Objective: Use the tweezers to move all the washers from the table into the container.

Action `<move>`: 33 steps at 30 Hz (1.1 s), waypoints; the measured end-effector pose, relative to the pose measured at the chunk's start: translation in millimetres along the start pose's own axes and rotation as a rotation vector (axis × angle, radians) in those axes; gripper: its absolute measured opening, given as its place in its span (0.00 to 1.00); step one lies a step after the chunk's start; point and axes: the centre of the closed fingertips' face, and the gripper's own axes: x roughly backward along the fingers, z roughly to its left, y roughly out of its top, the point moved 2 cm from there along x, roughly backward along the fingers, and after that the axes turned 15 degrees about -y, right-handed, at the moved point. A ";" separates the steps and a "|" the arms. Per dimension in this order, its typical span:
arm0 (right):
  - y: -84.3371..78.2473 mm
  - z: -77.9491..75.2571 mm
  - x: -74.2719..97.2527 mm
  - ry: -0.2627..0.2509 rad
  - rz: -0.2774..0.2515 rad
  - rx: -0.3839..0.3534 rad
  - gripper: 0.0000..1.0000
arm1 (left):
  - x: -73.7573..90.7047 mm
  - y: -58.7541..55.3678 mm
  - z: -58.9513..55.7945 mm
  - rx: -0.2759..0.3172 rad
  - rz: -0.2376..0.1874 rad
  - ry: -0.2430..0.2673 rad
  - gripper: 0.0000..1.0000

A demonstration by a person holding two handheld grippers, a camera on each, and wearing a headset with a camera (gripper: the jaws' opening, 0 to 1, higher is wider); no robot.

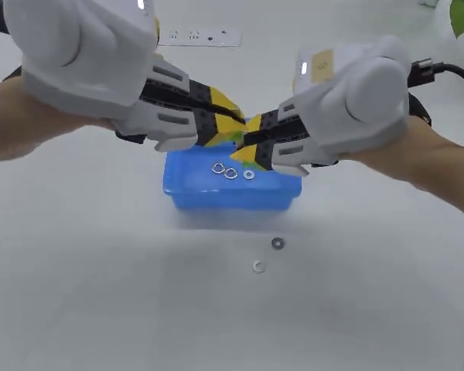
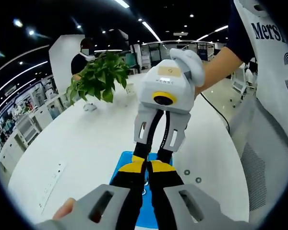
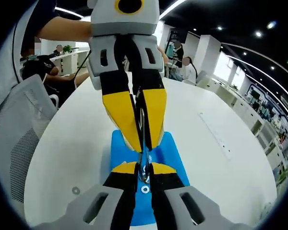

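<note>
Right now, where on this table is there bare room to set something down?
The near table, left of the two loose washers, is bare, as is the strip right of them. It is crowded over the blue container, where the left gripper and right gripper meet, shut on the tweezers.

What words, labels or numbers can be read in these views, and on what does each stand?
"Mers", cut off at the view's edge: on the person's dark shirt.
"3", a large numeral, partly cut off: same shirt.
Small lettering on the white housing of the right claw: too blurred to read.
A tan label on that housing: too small to read.
</note>
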 end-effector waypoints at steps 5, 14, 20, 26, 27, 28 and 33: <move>-12.5 6.4 -9.7 0.026 0.025 -0.010 0.10 | -8.4 -12.9 1.8 0.022 0.013 -0.009 0.06; -22.1 10.6 -12.1 0.042 0.034 -0.010 0.10 | -14.4 -19.3 -1.3 0.048 0.019 -0.031 0.06; -25.4 11.6 -11.8 0.038 0.043 -0.012 0.10 | -17.2 -21.8 -1.4 0.055 0.019 -0.034 0.06; -27.1 12.2 -11.6 0.046 0.046 -0.017 0.11 | -19.2 -20.9 -3.6 0.051 0.027 -0.039 0.06; -26.7 12.2 -11.1 0.047 0.044 -0.019 0.11 | -19.3 -19.6 -4.3 0.047 0.027 -0.036 0.06; -26.4 11.9 -10.8 0.046 0.043 -0.019 0.11 | -19.7 -17.8 -5.7 0.046 0.027 -0.036 0.06; -23.1 10.6 -9.8 0.045 0.035 -0.012 0.12 | -17.5 -14.1 -6.7 0.038 0.024 -0.029 0.06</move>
